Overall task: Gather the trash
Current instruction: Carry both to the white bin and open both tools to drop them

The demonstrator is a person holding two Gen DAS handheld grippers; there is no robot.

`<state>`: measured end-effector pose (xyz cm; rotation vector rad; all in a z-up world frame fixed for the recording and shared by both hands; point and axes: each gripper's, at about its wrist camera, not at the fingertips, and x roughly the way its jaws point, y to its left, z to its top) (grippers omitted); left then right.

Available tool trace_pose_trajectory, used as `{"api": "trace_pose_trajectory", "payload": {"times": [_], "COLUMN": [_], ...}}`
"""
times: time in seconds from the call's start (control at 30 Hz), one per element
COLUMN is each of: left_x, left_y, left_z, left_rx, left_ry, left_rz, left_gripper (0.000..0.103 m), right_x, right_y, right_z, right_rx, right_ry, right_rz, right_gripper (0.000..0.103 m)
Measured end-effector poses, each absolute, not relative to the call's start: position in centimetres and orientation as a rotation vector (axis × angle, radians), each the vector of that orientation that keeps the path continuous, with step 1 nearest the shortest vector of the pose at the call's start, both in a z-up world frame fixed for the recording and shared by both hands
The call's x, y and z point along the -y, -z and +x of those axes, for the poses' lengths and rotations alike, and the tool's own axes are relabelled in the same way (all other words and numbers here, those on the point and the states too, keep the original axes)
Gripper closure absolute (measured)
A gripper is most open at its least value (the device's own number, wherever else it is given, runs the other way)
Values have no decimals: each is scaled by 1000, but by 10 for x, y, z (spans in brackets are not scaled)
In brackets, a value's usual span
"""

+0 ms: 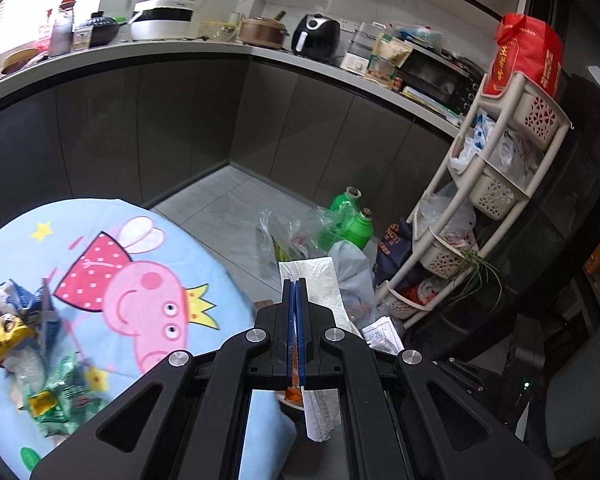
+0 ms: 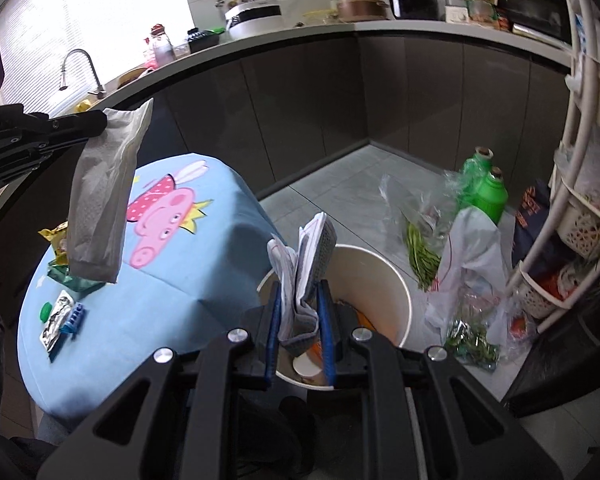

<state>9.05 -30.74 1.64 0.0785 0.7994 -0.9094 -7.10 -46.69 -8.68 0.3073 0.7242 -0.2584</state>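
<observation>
My left gripper [image 1: 296, 282] is shut on a white paper towel [image 1: 320, 284]; the right wrist view shows that gripper [image 2: 100, 122] at the upper left with the towel [image 2: 100, 196] hanging from it over the round table with the blue cartoon cloth [image 2: 204, 268]. My right gripper [image 2: 300, 292] is shut on a crumpled grey-and-white wrapper [image 2: 308, 256] held above the white bin [image 2: 396, 280] beside the table. Several wrappers [image 1: 16, 332] and small scraps [image 2: 60, 316] lie on the cloth.
Green bottles [image 2: 484, 188], plastic bags [image 2: 472, 264] and bagged greens [image 2: 420, 252] lie on the floor right of the bin. A white basket rack [image 1: 488, 184] stands at the right. Dark cabinets under a cluttered counter [image 1: 236, 48] run along the back.
</observation>
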Motion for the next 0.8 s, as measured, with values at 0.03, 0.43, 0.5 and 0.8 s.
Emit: {"api": "trace_pose_trajectory", "payload": {"times": [0.03,0.43,0.5,0.8], "left_x": [311,372,380,394], "left_y": [-13,57,68,94], "left_z": [91,105,108,112], "left_rx": [-806,-933,-946,-905], "left_ry": [914,920,915,827], "left_rz": [83,155,171,248], "left_gripper": [102,102,102,51], "right_x": [471,494,496,495], "right_y": [92,149,157,173], "right_z": [-72,-58,-53,-42], "right_rx": [-732,-836,-849,-863], "right_ry": [262,272,272,274], "right_rz": [316,364,369,268], "right_gripper": [85,84,84,30]}}
